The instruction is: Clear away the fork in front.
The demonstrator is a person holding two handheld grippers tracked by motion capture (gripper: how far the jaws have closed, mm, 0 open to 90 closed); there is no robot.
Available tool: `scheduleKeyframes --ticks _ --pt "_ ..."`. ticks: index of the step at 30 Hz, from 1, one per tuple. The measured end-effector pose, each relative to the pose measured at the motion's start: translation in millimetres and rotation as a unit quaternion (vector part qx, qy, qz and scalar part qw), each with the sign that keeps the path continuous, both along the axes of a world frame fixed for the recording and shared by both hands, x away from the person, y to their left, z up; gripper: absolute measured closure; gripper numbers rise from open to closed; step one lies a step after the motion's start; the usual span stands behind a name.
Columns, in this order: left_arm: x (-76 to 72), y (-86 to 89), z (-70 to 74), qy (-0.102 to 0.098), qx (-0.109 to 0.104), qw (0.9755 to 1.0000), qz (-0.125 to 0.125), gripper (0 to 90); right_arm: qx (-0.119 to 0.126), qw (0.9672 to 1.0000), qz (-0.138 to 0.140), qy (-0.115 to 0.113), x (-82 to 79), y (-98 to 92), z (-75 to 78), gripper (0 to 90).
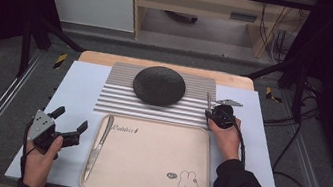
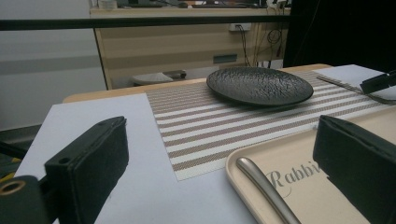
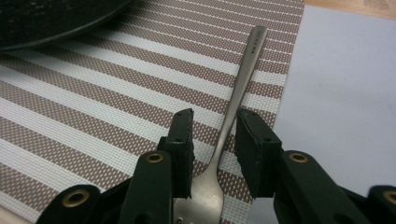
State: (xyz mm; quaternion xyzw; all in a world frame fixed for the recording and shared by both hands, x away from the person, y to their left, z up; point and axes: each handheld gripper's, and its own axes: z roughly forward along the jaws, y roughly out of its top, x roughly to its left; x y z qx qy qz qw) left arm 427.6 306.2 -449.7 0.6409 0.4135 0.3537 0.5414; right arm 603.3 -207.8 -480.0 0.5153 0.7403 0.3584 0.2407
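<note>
A silver fork (image 3: 243, 77) lies on the striped placemat (image 3: 93, 107) near its right edge, handle pointing away from me. My right gripper (image 3: 214, 144) straddles the fork's neck; a narrow gap shows between each pad and the metal. From above, the right gripper (image 1: 210, 113) sits just right of the black plate (image 1: 158, 85). My left gripper (image 1: 70, 120) hovers left of the beige tray (image 1: 152, 172), jaws wide and empty. A butter knife (image 1: 98, 146) rests along the tray's left side. In the left gripper view the knife (image 2: 266, 186) lies ahead between the jaws.
The black plate (image 2: 259, 85) sits mid-placemat (image 2: 210, 126). A pale sheet (image 1: 82, 85) covers the tabletop under everything. The tray (image 2: 299, 186) carries a rabbit print and lettering. Metal rails run along both table sides, and cables lie on the floor at right.
</note>
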Motion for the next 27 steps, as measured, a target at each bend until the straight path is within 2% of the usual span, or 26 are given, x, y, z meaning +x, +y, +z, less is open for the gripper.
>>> scheduleKeyframes --ticks 5,10,20,27 --pt "-0.5 0.4 -0.1 0.0 0.001 1.0 0.001 3.6 0.0 1.0 -0.004 0.007 1.8 0.6 -1.9 70.8" --pt "-0.6 -0.7 0.1 0.0 0.004 1.0 -0.001 3.7 -0.015 0.9998 -0.002 0.014 4.5 3.2 -1.8 82.7" --pt "-1.2 -1.5 0.4 0.0 0.006 1.0 -0.004 3.7 -0.004 0.9995 0.003 0.03 -0.7 -0.5 0.3 85.4" --pt "-1.2 -1.5 0.5 0.0 0.007 1.0 -0.004 3.8 0.005 0.9997 -0.005 0.025 3.1 1.1 -1.1 80.8"
